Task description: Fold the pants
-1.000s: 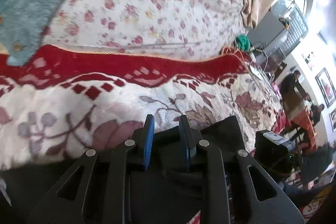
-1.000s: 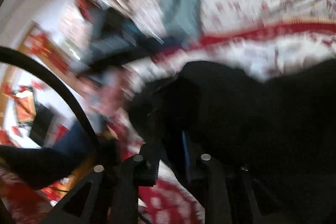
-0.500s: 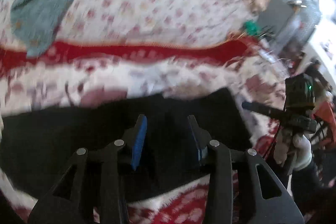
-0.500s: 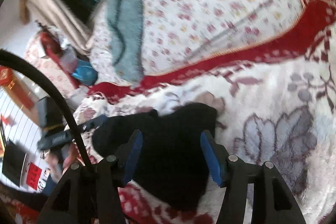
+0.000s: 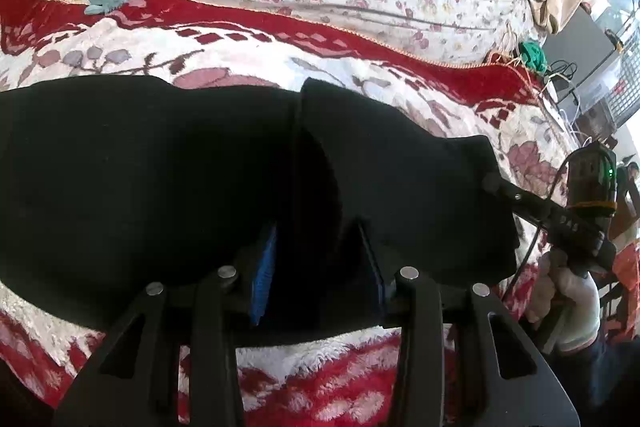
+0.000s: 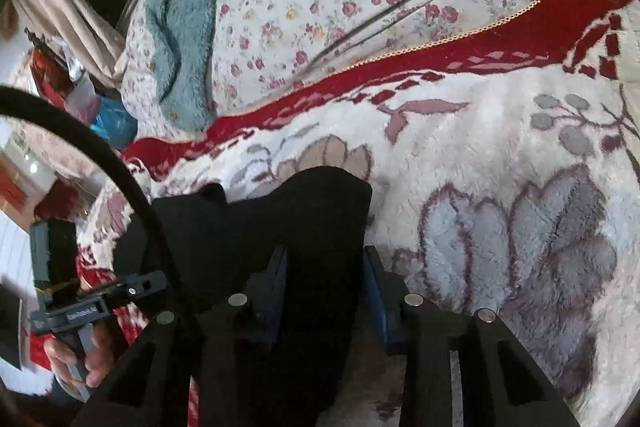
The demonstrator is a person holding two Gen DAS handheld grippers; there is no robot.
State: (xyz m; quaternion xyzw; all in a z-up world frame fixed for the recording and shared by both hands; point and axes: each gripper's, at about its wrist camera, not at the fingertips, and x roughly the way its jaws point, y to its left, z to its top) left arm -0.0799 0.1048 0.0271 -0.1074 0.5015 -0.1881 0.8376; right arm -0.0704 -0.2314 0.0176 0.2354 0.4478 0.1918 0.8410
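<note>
Evidently a fold has just been laid: the black fleece pants (image 5: 168, 179) lie doubled on the white-and-red flowered plush blanket (image 5: 360, 367), one layer overlapping the other near the middle. To do this step well, let the cloth settle flat, align the edges, and press out the ridge at the overlap before taking the next grip. Left gripper (image 5: 320, 267): jaws part open, having just widened, blue pads clear of the fabric beneath (nothing pinched). Right gripper (image 6: 326, 287): jaws part open and just narrowing, over the pants' end (image 6: 304, 211); whether its pads press the cloth I cannot tell.
</note>
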